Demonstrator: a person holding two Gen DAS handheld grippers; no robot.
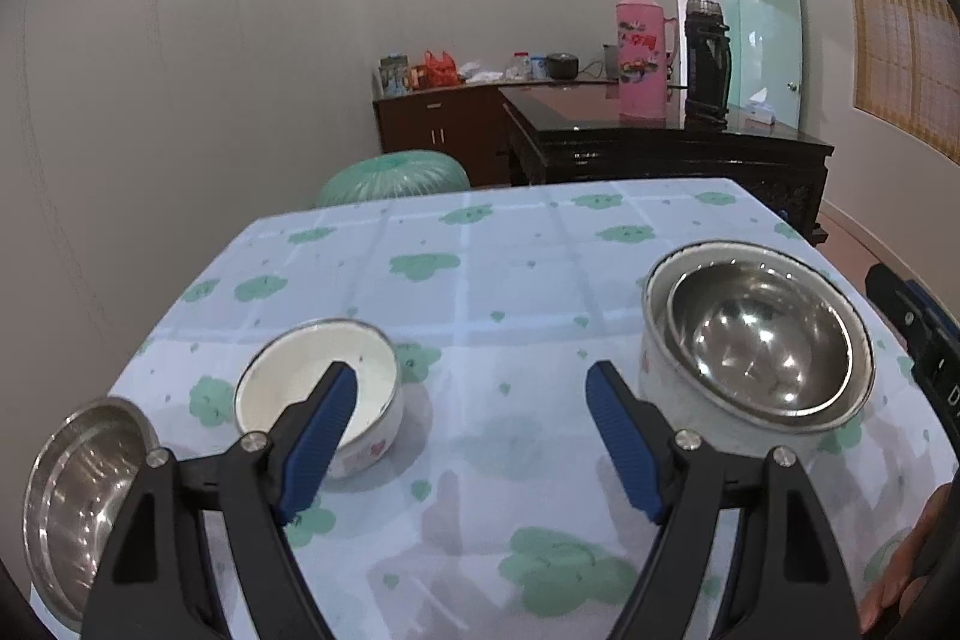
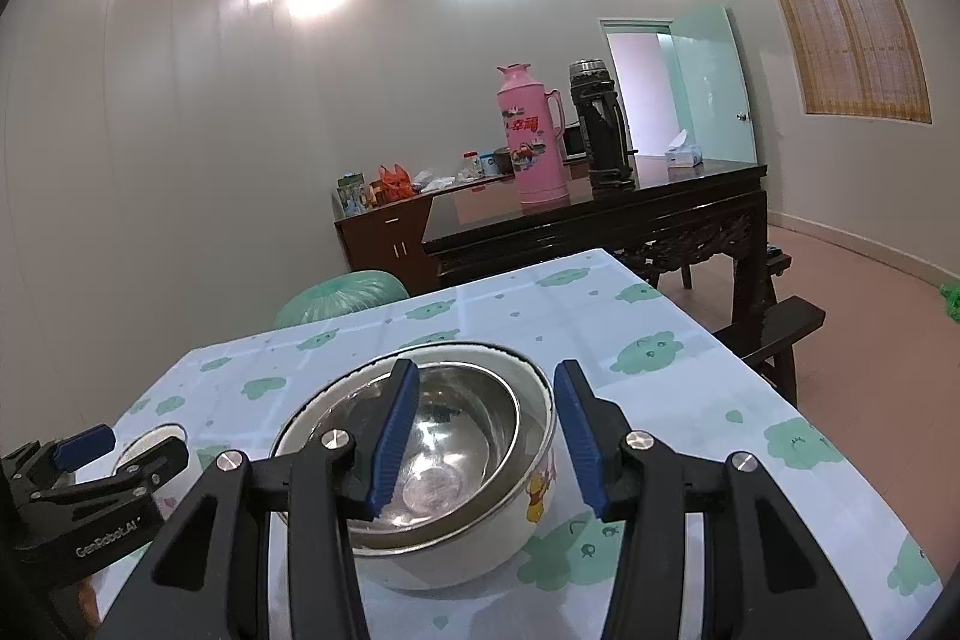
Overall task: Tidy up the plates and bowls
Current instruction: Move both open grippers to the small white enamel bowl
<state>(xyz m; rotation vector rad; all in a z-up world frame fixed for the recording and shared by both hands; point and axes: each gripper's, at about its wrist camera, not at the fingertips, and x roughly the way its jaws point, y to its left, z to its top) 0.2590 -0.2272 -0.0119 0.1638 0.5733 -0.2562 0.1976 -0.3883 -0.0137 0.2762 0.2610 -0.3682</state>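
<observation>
- Left wrist view: the left gripper point(image 1: 471, 388) is spread wide with nothing between its blue pads, poised over the table point(image 1: 510, 274) with its green-flowered cloth.
- The left pad's tip overlaps the near rim of a white enamel bowl point(image 1: 366, 370) with a pink print, which sits on the cloth just ahead and to the left of the gripper; whether pad and rim touch cannot be told.
- Farther left, at the table's near corner beside the gripper arm, is a steel bowl point(image 1: 66, 484).
- Ahead and to the right of the gripper stands a larger white bowl point(image 1: 654, 370) with a steel bowl point(image 1: 762, 340) nested inside it.
- At the right edge a part of the right gripper point(image 1: 918, 334) shows, just beside that stack.
- Beyond the table a pink thermos point(image 1: 643, 52) and a dark flask point(image 1: 708, 64) stand on a dark wooden table.

- Right wrist view: the right gripper point(image 2: 485, 388) is parted and pinches nothing.
- The stacked pair lies directly under and ahead of it: the left pad reaches over the inner steel bowl point(image 2: 462, 436), the right pad stands outside the outer white bowl point(image 2: 480, 550), which bears a cartoon print.
- The bowls' right rim lies between the pads.
- The left gripper point(image 2: 84, 445) shows far to the left, near the small white bowl point(image 2: 147, 439).
</observation>
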